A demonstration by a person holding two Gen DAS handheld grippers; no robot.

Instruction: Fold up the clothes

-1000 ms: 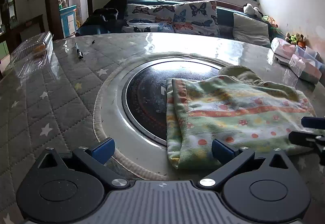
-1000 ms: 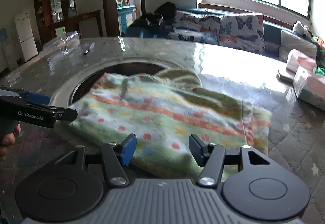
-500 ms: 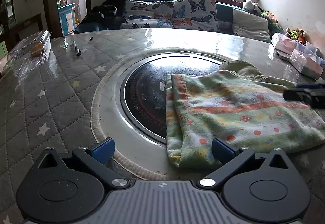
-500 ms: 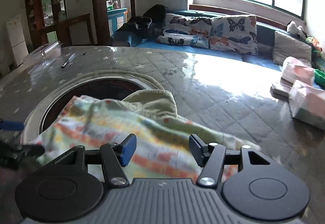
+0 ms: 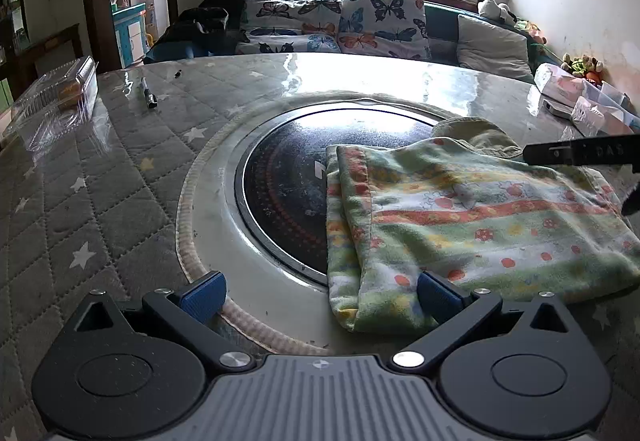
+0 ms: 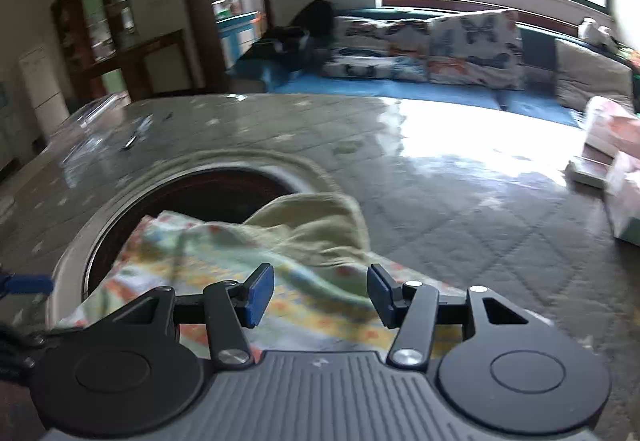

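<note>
Right wrist view: right claw (image 6: 320,291), spread wide, has advanced over the garment (image 6: 224,261).

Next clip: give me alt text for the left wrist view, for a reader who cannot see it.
A folded, striped and dotted green cloth lies on a quilted table, partly over a round dark inset. The left tongs sit open at its near edge; the right tongs reach in over its far side.

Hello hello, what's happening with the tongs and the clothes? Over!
Both tongs, left and right, open, holding nothing. Striped cloth folded on table. Nothing blocking.
</note>
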